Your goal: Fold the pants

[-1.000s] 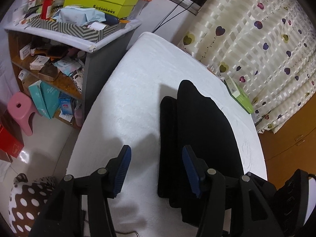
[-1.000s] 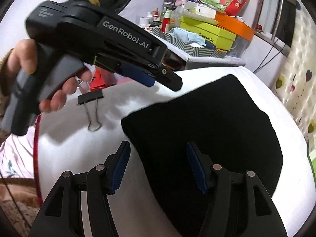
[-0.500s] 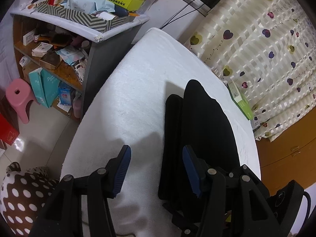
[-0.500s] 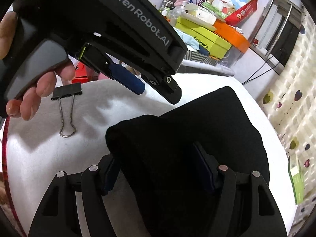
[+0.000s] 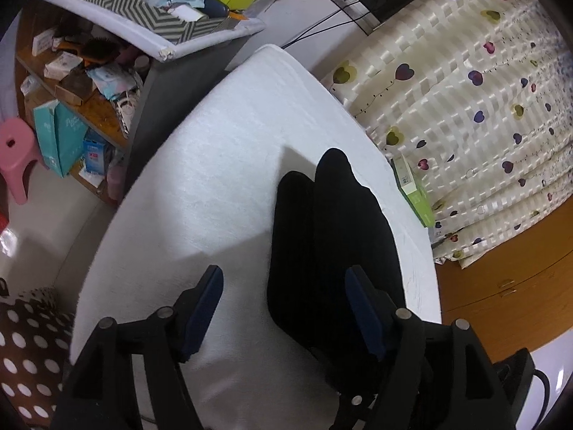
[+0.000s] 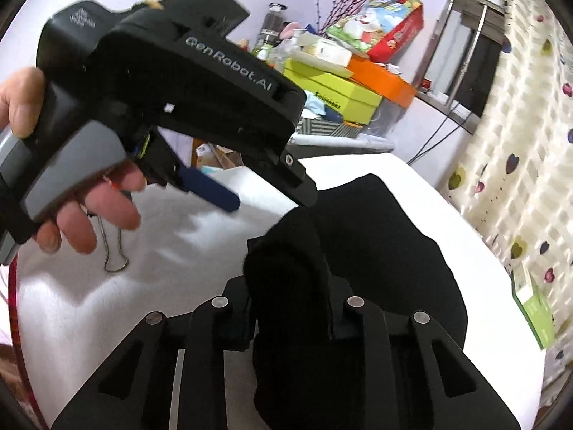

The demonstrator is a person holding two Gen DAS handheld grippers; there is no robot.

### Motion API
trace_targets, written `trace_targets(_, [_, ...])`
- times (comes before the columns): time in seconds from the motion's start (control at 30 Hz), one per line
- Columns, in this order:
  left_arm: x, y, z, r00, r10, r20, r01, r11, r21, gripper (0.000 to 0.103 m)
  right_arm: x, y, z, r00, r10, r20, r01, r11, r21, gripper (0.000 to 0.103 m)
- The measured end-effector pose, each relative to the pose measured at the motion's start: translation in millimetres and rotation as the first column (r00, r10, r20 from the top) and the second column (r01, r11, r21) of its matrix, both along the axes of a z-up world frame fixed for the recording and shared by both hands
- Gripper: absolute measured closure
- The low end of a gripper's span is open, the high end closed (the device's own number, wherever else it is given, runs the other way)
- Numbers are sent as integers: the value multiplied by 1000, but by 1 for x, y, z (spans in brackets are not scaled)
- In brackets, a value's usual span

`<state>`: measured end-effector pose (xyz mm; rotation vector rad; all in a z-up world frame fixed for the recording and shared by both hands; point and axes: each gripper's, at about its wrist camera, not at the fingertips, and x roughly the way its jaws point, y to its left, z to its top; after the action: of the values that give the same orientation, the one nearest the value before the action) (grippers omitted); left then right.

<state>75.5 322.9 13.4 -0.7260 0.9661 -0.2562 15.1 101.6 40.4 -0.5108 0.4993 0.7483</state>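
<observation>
Black pants (image 5: 333,236) lie folded on the white table (image 5: 215,165). My left gripper (image 5: 286,308) is open above the pants' near left edge, one finger over the white cloth, the other over the pants. In the right wrist view my right gripper (image 6: 288,308) is shut on a bunched near edge of the pants (image 6: 386,247) and lifts it off the table. The left gripper (image 6: 250,193), held in a hand, hovers open above the pants' left side.
A binder clip (image 6: 114,258) lies on the table at the left. A cluttered shelf unit (image 5: 118,46) with boxes stands beyond the table's left side. A green box (image 5: 412,190) lies by the heart-print curtain (image 5: 483,89). A pink stool (image 5: 18,150) stands on the floor.
My right gripper moved onto the pants' near edge, closed on it and raised it. My left gripper lifted and stayed open.
</observation>
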Motion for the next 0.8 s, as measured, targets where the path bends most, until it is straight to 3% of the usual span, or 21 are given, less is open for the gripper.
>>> trace_targets(0.3, [18, -14, -19, 997, -36, -67, 24, 985, -172, 27, 8, -9, 4, 999, -21, -32, 23, 998, 55, 76])
trace_targets(0.5, [34, -33, -22, 992, -105, -75, 86, 970, -227, 26, 8, -12, 5, 999, -18, -36, 20, 997, 68, 76])
trace_targets(0.8, [63, -48, -16, 984, -152, -93, 134, 976, -174, 26, 2, -15, 4, 999, 23, -50, -19, 997, 81, 76])
